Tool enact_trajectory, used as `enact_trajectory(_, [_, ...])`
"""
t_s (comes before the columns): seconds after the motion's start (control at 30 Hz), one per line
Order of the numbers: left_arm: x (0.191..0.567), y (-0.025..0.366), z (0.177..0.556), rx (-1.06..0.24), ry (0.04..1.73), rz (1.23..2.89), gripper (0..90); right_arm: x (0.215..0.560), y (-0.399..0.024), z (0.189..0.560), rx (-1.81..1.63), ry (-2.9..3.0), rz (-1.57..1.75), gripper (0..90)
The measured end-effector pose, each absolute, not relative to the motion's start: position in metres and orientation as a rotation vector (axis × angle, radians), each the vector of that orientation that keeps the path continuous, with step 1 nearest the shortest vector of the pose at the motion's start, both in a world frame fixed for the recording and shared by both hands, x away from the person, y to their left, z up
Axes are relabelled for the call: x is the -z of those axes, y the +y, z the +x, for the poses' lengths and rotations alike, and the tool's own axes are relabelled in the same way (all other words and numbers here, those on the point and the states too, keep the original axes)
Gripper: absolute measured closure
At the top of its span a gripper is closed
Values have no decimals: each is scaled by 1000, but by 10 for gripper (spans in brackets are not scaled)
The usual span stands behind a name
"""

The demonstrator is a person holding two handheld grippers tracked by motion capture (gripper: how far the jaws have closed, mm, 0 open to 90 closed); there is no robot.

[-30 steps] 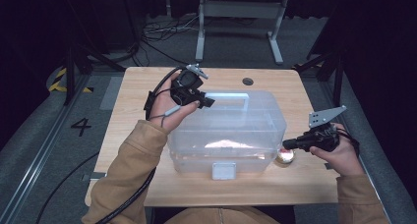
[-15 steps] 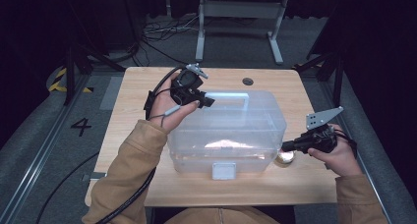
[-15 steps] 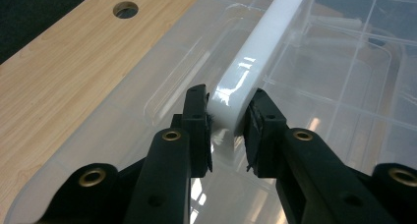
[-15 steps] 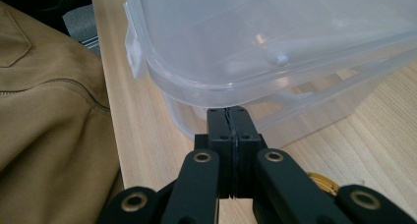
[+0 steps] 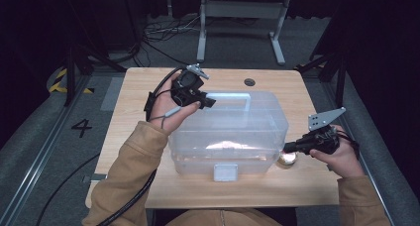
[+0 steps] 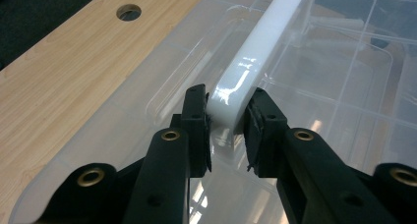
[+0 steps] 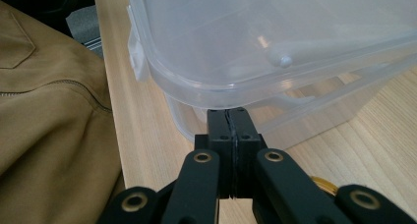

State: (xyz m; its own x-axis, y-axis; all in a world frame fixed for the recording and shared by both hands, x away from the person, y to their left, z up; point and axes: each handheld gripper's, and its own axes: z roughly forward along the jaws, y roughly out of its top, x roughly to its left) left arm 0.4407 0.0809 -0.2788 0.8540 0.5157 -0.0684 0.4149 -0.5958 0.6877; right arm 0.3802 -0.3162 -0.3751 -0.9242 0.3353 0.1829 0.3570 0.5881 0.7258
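Observation:
A clear plastic box (image 5: 233, 137) with a clear lid stands mid-table, and a white handle (image 5: 233, 98) runs along the lid's top. My left gripper (image 5: 205, 103) (image 6: 228, 128) reaches over the box's far left corner, one jaw on each side of the handle's end (image 6: 231, 101). Its jaws have just been opening a little, though both pads still touch the handle. My right gripper (image 5: 287, 147) (image 7: 228, 117) is shut with nothing in it. Its tips rest against the box just under the lid's rim (image 7: 206, 94) at the near right corner.
A small round gold object (image 5: 288, 158) (image 7: 324, 184) lies on the wooden table (image 5: 138, 112) by the right gripper's tips. The box has a white latch (image 5: 225, 172) on its near side and something pale (image 5: 225, 145) inside. A cable hole (image 5: 249, 82) marks the table's far edge.

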Motion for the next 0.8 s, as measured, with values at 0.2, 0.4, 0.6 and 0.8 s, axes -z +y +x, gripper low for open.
enact_trajectory(0.2, [270,87,434,-222,686,2271,552,375,-316,380,1275,-2779,-601,900])
enact_trajectory(0.4, [259,99,425,-248,684,2227,536,373,-317,380,1296,-2775,-607,900])
enact_trajectory(0.6, [252,107,414,-271,673,2178,555,369,-318,380,1368,-2759,-630,900])
enact_trajectory(0.8, [245,111,402,-289,649,2140,570,365,-319,379,1425,-2761,-689,900])
